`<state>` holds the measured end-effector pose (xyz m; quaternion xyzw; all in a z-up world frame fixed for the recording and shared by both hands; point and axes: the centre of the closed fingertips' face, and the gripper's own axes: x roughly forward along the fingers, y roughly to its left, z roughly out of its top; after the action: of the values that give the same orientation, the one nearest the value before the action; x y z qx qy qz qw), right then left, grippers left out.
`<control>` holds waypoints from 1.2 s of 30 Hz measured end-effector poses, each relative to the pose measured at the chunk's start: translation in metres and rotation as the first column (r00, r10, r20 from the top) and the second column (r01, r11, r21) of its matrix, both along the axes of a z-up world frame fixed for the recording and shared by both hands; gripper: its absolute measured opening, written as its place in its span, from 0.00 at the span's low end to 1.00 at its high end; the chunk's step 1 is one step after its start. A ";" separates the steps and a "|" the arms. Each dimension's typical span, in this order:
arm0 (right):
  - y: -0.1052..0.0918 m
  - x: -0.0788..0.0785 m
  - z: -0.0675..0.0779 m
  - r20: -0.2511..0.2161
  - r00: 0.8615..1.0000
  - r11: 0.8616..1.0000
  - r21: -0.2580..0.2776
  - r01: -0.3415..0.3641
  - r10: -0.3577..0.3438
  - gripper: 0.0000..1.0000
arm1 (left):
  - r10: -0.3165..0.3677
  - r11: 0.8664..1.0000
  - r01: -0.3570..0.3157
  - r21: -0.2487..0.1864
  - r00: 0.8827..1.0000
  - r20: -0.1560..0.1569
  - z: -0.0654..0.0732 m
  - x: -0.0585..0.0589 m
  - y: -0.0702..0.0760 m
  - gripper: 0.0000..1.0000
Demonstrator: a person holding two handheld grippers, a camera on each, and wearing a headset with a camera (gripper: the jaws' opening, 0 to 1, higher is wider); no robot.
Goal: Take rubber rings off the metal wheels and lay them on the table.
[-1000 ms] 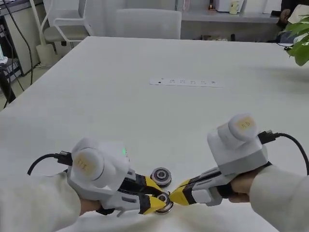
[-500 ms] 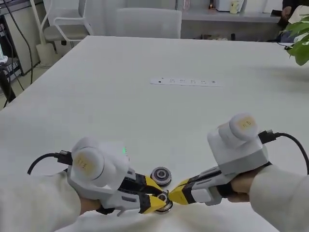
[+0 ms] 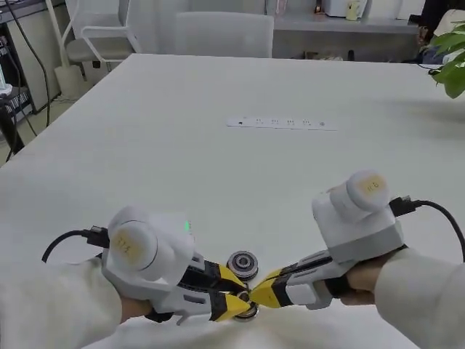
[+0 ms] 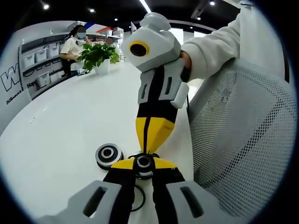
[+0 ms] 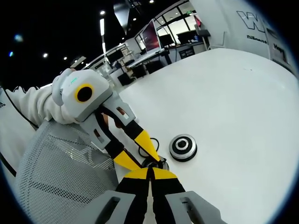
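Gleaming black-rimmed metal wheel

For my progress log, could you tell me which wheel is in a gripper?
The nearer wheel, clamped in the left gripper; the other wheel sits free on the table beside it.

Left gripper first: a rounded white housing with a pale yellow disc bearing small markings, and a green light glowing on its top. A black cable runs off the rear. Its jaws are black with grey panels and end in yellow wedge tips. The right gripper matches, with a boxier white body, a top disc and a black lead. It has the same black-and-yellow jaws. Cream-white clothing covers both arms, left sleeve and right sleeve.
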<state>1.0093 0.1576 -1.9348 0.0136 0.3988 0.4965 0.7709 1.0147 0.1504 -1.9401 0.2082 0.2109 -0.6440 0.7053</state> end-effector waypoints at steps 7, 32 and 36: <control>-0.003 0.000 -0.005 -0.017 1.000 1.000 -0.015 0.014 -0.015 0.00 | 0.001 1.000 -0.001 0.001 1.000 0.000 0.000 0.000 0.000 0.08; -0.006 0.003 -0.005 -0.020 0.999 0.999 -0.018 0.048 -0.049 0.00 | -0.016 0.999 0.016 0.033 1.000 -0.003 0.009 -0.002 0.001 0.11; -0.006 0.004 -0.004 -0.023 0.998 0.999 -0.015 0.051 -0.052 0.00 | -0.025 0.999 0.026 0.032 1.000 -0.005 0.009 -0.004 0.001 0.13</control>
<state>1.0128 0.1520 -1.9393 0.0244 0.4110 0.4734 0.7787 1.0108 0.1517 -1.9308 0.2206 0.2204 -0.6500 0.6930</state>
